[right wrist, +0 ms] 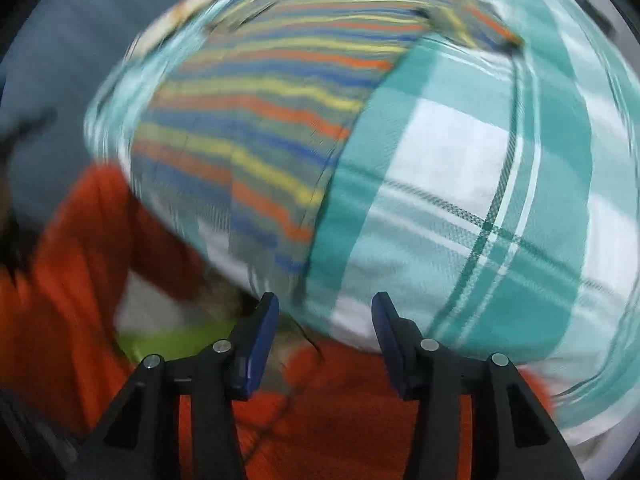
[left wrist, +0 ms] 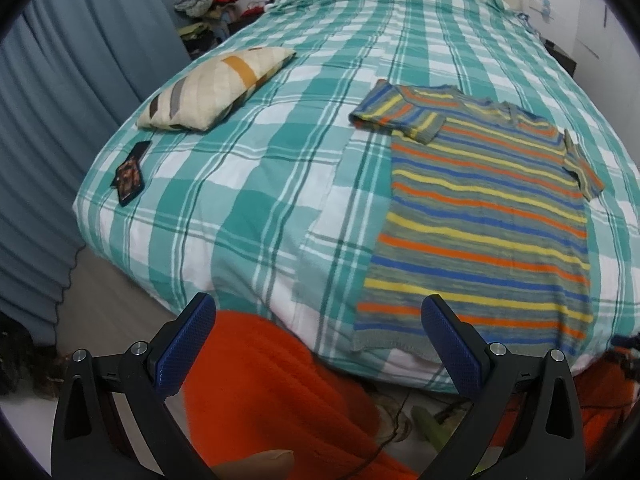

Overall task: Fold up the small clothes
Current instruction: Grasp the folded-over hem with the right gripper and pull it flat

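Ahead of my left gripper (left wrist: 320, 344), jaws spread and empty, the striped T-shirt (left wrist: 480, 208) lies flat on the checked bedspread (left wrist: 248, 200), one sleeve already folded in; my right gripper (right wrist: 325, 336), part-open and empty, hangs just off its hem, ready for the next fold

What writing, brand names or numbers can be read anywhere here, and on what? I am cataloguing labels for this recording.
None can be read.
Striped shirt: only stripes, no label visible.
Small dark patterned item near the bed's corner: a pattern, no legible text.
Checked bedsheet and pillow: patterns only.
The right wrist view is too blurred to read anything.
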Demonstrator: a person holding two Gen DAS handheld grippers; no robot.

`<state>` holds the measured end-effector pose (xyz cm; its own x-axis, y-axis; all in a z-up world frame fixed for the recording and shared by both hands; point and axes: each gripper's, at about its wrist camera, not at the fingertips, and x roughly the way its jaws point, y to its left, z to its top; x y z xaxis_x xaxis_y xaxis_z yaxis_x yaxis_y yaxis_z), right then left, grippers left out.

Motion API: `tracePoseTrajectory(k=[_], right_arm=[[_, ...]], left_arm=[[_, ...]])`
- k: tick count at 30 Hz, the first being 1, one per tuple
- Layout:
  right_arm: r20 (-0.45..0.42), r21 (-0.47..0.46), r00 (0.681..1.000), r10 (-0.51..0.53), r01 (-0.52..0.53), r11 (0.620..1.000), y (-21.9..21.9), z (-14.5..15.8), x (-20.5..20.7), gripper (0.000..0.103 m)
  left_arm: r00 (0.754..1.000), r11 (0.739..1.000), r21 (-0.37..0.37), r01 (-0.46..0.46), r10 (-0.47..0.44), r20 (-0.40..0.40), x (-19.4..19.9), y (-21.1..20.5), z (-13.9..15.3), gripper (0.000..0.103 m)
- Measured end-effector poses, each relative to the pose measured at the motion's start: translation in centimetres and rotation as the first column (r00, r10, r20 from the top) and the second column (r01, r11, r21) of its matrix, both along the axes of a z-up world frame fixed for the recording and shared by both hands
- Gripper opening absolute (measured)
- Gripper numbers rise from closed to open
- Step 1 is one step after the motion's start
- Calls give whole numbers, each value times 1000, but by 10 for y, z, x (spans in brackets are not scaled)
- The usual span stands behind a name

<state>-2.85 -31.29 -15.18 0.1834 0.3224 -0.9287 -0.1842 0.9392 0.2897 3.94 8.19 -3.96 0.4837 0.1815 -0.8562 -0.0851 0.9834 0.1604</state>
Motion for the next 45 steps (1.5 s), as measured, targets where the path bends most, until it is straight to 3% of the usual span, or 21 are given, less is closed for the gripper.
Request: tracePoseTrajectory(k=[2, 6, 7, 8, 10, 14, 18, 22, 28, 32, 36, 39, 43, 45], right_arm=[[-40, 80, 996, -78, 81, 994, 0, -13, 13, 49], [-124, 148, 989, -76, 94, 984, 34, -52, 30, 44], [-140, 148, 988, -68, 88, 985, 44, -61, 35, 29], [-161, 141, 985, -56, 79, 987, 55, -69, 39, 5], [-171, 85, 984, -53, 68, 994, 57, -74, 44, 5], [-149, -66, 981, -127, 118, 991, 36, -56, 29, 4], [-199, -93, 964, -176, 161, 983, 39, -77, 35, 4], [-186, -145, 963, -196, 171, 975, 62, -83, 40, 4], [-163, -139, 958, -237, 216, 966, 74, -73, 34, 8], [-171, -130, 950, -262, 242, 962, 74, -59, 28, 33], [-160, -103, 951, -263, 249, 963, 53, -31, 24, 34], [-65, -132, 945, -322, 311, 941, 6, 9, 42, 34], [52, 38, 874, -484, 482, 875, -65, 52, 90, 34], [51, 112, 839, -542, 535, 838, -90, 50, 118, 34]], left_arm=[[1000, 1000, -4, 9, -9, 3, 0, -5, 1, 103], [999, 1000, -12, 22, -22, 27, -5, -12, 7, 102], [999, 1000, -9, 23, -23, 25, -5, -12, 6, 102], [1000, 1000, -3, 25, -25, 17, -6, -12, 5, 102], [1000, 1000, 4, 21, -21, 13, -7, -9, 4, 102], [1000, 1000, 8, 12, -12, 13, -12, -4, -4, 102], [998, 999, 7, 47, -46, -33, -7, -15, -18, 102], [996, 996, 18, 84, -84, 1, -12, -25, -12, 102], [989, 990, 2, 143, -143, 28, -16, -38, -9, 102], [985, 985, 16, 172, -172, 25, -19, -46, -10, 102], [984, 984, 36, 173, -174, 31, -19, -44, -11, 102], [986, 986, 19, 165, -165, 26, -17, -42, -13, 102], [983, 983, 11, 181, -181, 8, -14, -51, -14, 102], [981, 981, 11, 195, -195, 8, -15, -59, -11, 102]])
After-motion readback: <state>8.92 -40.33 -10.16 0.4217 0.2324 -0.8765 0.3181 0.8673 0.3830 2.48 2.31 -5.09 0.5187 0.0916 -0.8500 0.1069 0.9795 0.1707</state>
